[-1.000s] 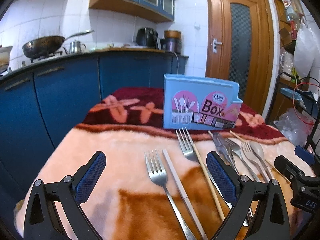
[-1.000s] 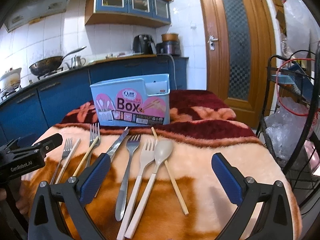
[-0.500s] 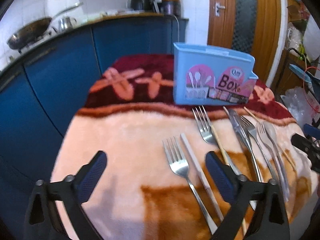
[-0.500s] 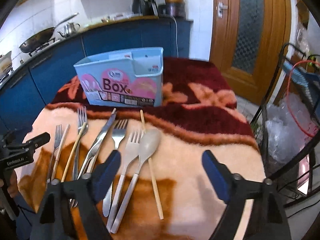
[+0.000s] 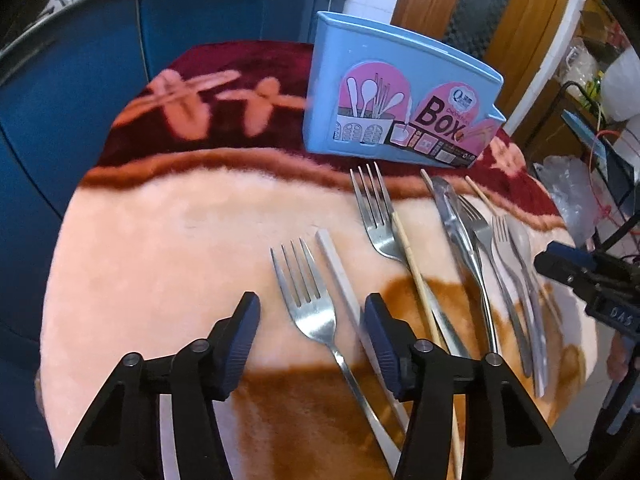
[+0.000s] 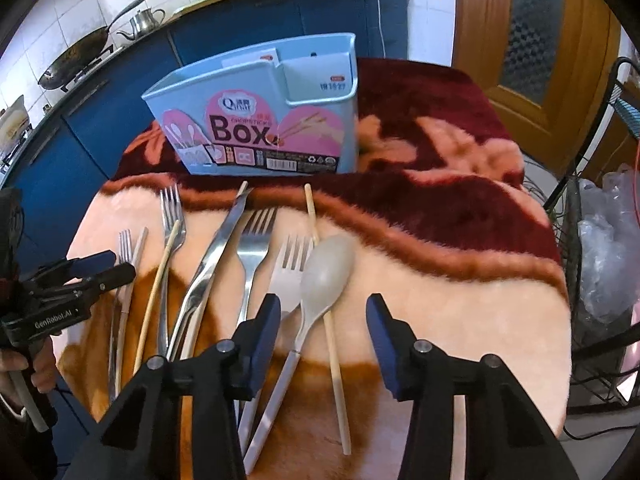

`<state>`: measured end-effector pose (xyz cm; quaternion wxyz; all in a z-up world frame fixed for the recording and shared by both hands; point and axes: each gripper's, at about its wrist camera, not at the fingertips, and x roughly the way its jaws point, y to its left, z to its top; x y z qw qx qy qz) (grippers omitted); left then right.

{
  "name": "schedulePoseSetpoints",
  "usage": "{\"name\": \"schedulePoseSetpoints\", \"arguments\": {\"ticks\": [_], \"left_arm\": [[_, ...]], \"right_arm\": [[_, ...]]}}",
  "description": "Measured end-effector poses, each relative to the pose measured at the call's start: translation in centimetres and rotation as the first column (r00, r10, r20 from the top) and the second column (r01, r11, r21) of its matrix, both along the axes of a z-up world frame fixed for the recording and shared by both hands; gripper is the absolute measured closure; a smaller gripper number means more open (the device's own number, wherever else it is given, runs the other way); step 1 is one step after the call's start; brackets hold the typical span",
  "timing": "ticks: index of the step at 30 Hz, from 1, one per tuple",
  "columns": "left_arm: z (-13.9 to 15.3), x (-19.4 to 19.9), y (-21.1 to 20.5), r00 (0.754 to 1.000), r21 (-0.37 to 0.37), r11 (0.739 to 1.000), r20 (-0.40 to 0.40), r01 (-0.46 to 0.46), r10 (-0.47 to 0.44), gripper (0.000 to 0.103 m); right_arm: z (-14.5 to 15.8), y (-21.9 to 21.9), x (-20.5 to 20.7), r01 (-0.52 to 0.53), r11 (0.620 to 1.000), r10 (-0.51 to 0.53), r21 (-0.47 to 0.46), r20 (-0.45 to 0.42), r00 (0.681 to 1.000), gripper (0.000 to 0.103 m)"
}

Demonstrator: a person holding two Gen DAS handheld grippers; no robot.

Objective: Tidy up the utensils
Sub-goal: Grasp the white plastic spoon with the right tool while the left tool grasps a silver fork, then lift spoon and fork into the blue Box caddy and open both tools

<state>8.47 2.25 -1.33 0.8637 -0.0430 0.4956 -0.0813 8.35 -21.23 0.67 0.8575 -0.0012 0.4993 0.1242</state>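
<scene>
A light blue utensil box [image 5: 396, 96] [image 6: 256, 116] stands upright at the back of a blanket-covered table [image 5: 160, 248]. Several utensils lie in a row before it. My left gripper [image 5: 310, 340] tilts down over a steel fork [image 5: 308, 300] and a white chopstick [image 5: 340, 272]; its jaws are closing, with both lying between them untouched. My right gripper [image 6: 320, 340] hovers over a pale plastic spoon [image 6: 324, 276] and a wooden chopstick [image 6: 334, 344]; its jaws are closing too, pads apart from both. Further utensils include a steel knife [image 6: 208, 276], forks [image 6: 252, 248] and another chopstick [image 5: 416, 276].
Blue kitchen cabinets [image 5: 80, 64] run behind the table, with a wok [image 6: 76, 60] and kettle [image 6: 146, 20] on the counter. A wooden door [image 6: 532, 28] stands at the back right. A wire rack with plastic bags [image 6: 604, 248] sits right of the table.
Both grippers have tipped downward and come closer to the utensils, and both sets of jaws have narrowed from wide open to about half.
</scene>
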Motion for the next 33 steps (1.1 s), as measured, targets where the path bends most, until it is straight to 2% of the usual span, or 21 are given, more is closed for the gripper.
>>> {"name": "schedulePoseSetpoints", "arguments": {"ticks": [5, 10, 12, 15, 17, 19, 22, 29, 33], "left_arm": [[-0.2, 0.8, 0.0, 1.000, -0.008, 1.000, -0.005, 0.000, 0.000, 0.050], [-0.2, 1.1, 0.2, 1.000, -0.015, 1.000, 0.006, 0.012, -0.011, 0.050], [0.0, 1.0, 0.9, 1.000, -0.029, 1.000, 0.005, 0.004, -0.004, 0.051], [0.0, 1.3, 1.5, 1.000, -0.048, 0.999, -0.001, -0.005, 0.005, 0.054], [-0.1, 1.5, 1.7, 1.000, -0.078, 0.997, -0.004, 0.001, -0.001, 0.059], [-0.1, 1.6, 1.8, 1.000, -0.112, 0.994, 0.009, 0.012, -0.011, 0.076], [-0.3, 1.5, 1.9, 1.000, -0.149, 0.989, 0.022, 0.022, -0.019, 0.093], [0.8, 0.3, 2.0, 0.995, -0.198, 0.979, 0.101, 0.039, -0.020, 0.102], [3.5, -1.4, 1.7, 0.971, -0.158, 0.986, 0.239, 0.050, -0.011, 0.102]], "right_arm": [[-1.2, 0.3, 1.3, -0.002, 1.000, 0.003, 0.002, -0.036, 0.999, 0.054], [-1.5, 0.5, 2.2, -0.002, 1.000, 0.003, 0.028, -0.027, 1.000, 0.054], [-1.5, 0.5, 2.3, -0.003, 0.999, 0.003, 0.038, -0.019, 1.000, 0.057], [-1.6, 0.2, 2.5, 0.003, 0.998, -0.003, 0.055, -0.009, 1.000, 0.070], [-1.6, -0.1, 2.6, 0.012, 0.996, -0.011, 0.088, -0.011, 1.000, 0.070], [-1.5, -0.5, 2.6, 0.019, 0.993, -0.018, 0.116, -0.007, 1.000, 0.071], [-1.2, -0.7, 2.2, 0.017, 0.990, -0.020, 0.136, 0.017, 1.000, 0.072], [0.3, -0.8, 0.7, -0.005, 0.983, -0.016, 0.186, 0.110, 0.994, 0.073], [1.9, -0.7, -0.6, -0.020, 0.981, -0.021, 0.195, 0.203, 0.979, 0.073]]}}
